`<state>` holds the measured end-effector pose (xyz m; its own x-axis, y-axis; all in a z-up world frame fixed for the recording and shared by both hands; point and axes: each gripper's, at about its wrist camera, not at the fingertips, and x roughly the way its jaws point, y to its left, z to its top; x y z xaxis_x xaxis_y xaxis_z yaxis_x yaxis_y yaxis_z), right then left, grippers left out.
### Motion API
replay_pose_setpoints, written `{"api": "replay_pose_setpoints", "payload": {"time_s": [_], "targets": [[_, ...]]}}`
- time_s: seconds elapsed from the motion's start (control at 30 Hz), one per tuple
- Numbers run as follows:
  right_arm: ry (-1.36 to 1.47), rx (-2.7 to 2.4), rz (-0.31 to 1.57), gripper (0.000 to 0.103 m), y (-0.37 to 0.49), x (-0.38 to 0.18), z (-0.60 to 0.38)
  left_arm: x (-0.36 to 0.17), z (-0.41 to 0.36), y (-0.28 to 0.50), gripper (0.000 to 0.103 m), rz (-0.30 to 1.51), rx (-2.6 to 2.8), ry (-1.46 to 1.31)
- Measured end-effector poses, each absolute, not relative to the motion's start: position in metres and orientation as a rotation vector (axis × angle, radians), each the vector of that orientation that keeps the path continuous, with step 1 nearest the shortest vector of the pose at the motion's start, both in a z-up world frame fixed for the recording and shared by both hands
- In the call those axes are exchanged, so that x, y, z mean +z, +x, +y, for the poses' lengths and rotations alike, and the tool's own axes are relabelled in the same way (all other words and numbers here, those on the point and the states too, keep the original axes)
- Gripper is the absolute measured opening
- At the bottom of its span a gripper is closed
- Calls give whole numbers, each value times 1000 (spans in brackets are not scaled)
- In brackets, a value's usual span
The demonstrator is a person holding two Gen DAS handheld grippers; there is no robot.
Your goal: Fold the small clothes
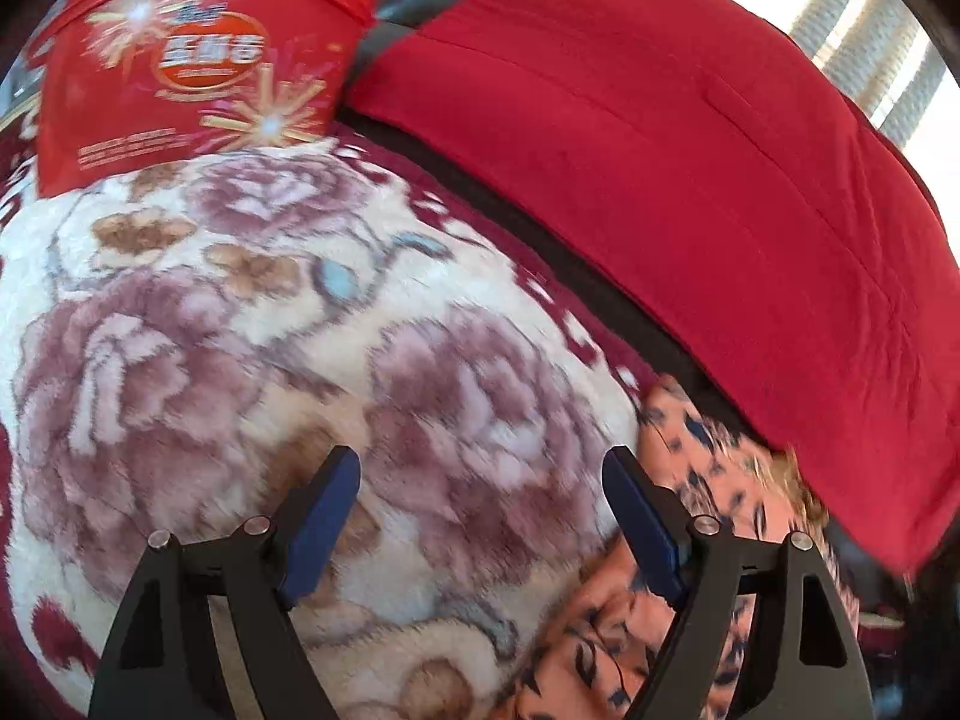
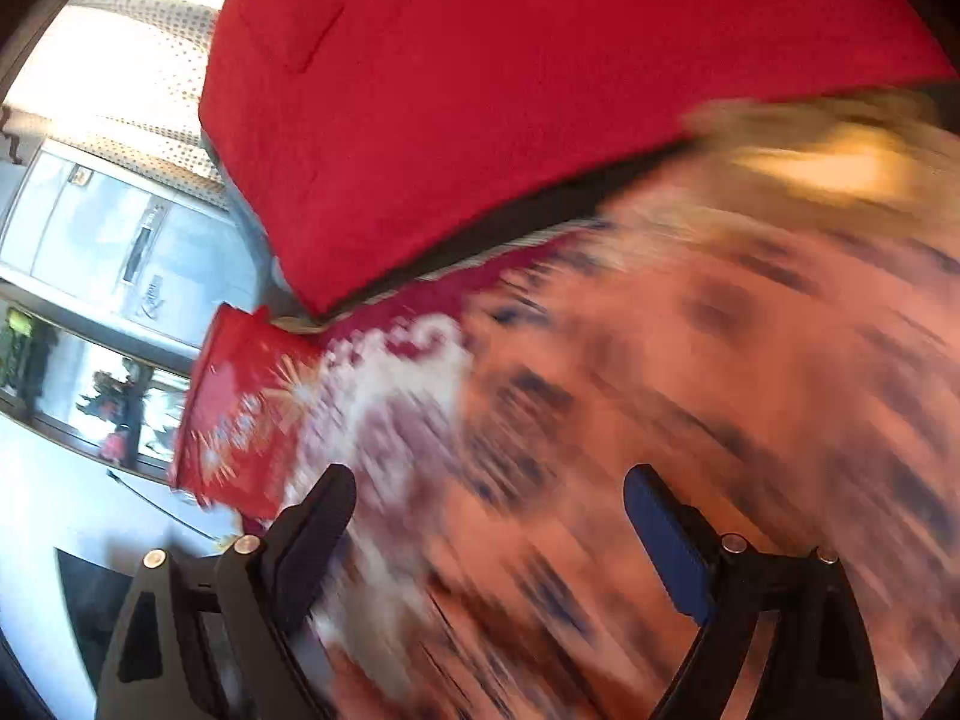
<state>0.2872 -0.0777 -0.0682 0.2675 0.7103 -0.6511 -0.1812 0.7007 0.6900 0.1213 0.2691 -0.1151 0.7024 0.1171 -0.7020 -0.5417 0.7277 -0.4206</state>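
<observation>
A small peach garment with dark leaf print [image 1: 606,642] lies on a floral plush blanket [image 1: 240,312] at the lower right of the left wrist view. My left gripper [image 1: 480,480] is open and empty over the blanket, its right finger beside the garment's edge. In the right wrist view the same garment [image 2: 690,396] fills the right half, heavily blurred. My right gripper [image 2: 489,492] is open and empty just above it.
A red cushion [image 1: 690,168] runs along the back, also in the right wrist view [image 2: 480,90]. A red printed bag [image 1: 186,60] stands at the blanket's far left, also in the right wrist view [image 2: 240,414]. A window and white furniture [image 2: 90,276] lie beyond.
</observation>
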Motion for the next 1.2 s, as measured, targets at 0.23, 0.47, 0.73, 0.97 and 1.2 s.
{"api": "replay_pose_setpoints", "payload": {"time_s": [0.23, 0.47, 0.73, 0.97, 1.2], "targets": [[773, 299, 1094, 92, 147, -93, -317, -116, 231, 102, 83, 743, 247, -505], [1051, 174, 956, 94, 25, -116, -455, -104, 217, 35, 83, 833, 130, -454], [933, 428, 1014, 94, -2, -117, -412, -111, 215, -58, 83, 946, 33, -494], [861, 414, 1082, 67, -7, -130, -393, -136, 215, -84, 83, 1033, 25, -581], [797, 382, 1139, 42, -20, -138, -380, -141, 216, -87, 83, 1044, 21, -607]]}}
